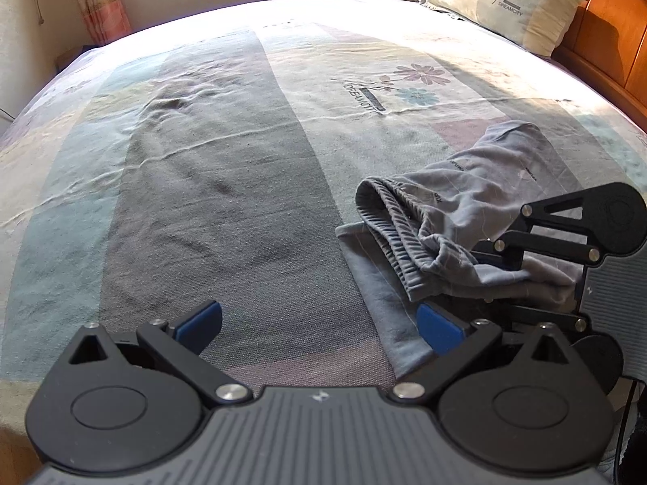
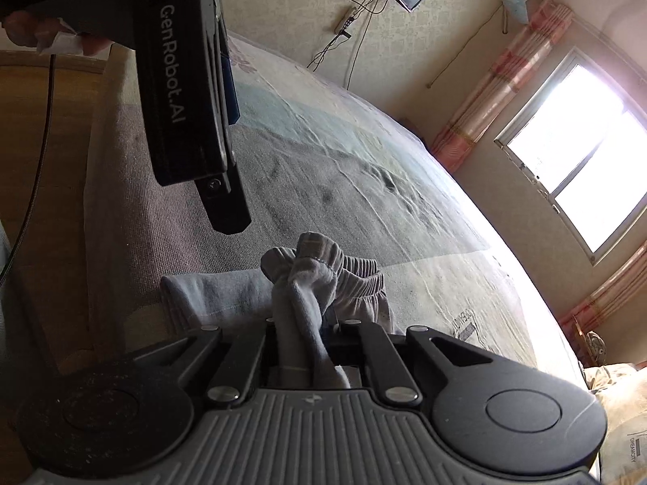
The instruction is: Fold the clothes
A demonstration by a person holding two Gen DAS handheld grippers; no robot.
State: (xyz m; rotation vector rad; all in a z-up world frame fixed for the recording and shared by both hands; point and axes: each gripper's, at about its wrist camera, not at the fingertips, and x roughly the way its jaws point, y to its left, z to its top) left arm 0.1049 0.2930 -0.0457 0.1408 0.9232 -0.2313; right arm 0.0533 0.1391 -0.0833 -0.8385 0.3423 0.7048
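The wide bed (image 1: 242, 186), covered in a pastel patchwork sheet with a grey centre stripe, fills the left wrist view. A pale floral pillow (image 1: 493, 4) lies at upper right against the orange wooden headboard (image 1: 606, 32). The crumpled grey ribbed-waist garment (image 1: 457, 218) sits at right of centre, near the bed's front edge. The left gripper (image 1: 319, 325) hovers low at bottom centre, level, its blue-padded jaws spread wide with nothing between them. The right gripper (image 2: 307, 343), tilted sideways, has its jaws clamped on a bunched fold of the garment.
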